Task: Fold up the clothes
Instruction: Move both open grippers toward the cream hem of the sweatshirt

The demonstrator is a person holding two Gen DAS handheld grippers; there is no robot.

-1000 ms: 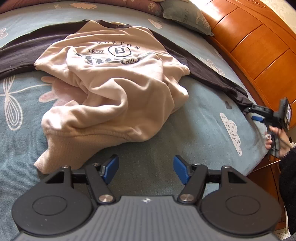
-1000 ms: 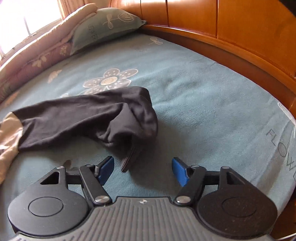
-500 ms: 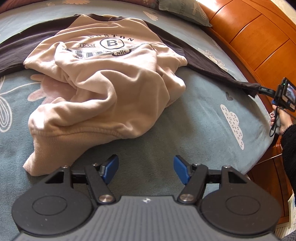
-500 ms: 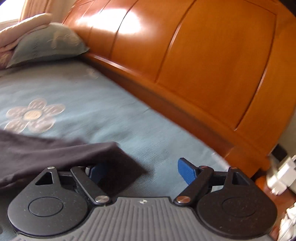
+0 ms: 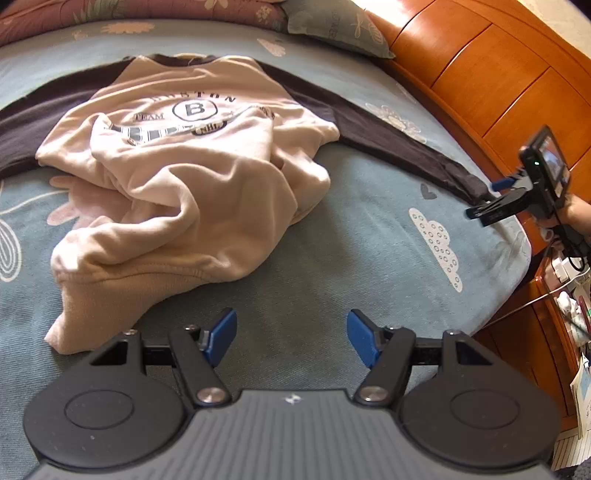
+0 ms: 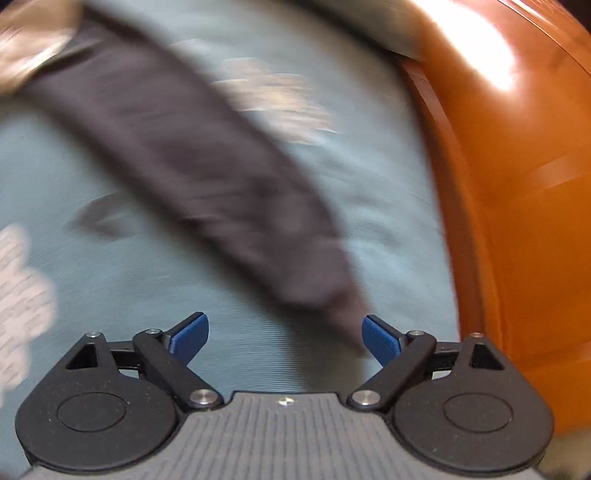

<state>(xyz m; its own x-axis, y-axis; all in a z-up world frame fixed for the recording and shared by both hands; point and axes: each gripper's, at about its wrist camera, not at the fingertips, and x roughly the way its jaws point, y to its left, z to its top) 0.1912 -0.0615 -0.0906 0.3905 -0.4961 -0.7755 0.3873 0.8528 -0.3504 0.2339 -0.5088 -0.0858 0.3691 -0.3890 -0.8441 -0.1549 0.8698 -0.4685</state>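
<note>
Your right gripper (image 6: 285, 334) has swung back over the bed since half a second ago, jaws apart, the dark sleeve's cuff (image 6: 328, 291) just ahead. Your left gripper (image 5: 291, 334) gapes empty; the crumpled cream cotton sweatshirt with dark sleeves (image 5: 192, 184) lies ahead-left.

From my left wrist view: sweatshirt (image 5: 192, 177) lies on the bed (image 5: 369, 251), body bunched toward the near left, collar at the far side. One sleeve (image 5: 399, 147) runs right from the body to the bed's right edge; the other runs off left. Pillow (image 5: 332, 26) sits far right, against the headboard (image 5: 491, 70) along the right. Right tongs (image 5: 495, 195) sit at the sleeve's end. Left tongs (image 5: 291, 332) hover near, right of the hem.
</note>
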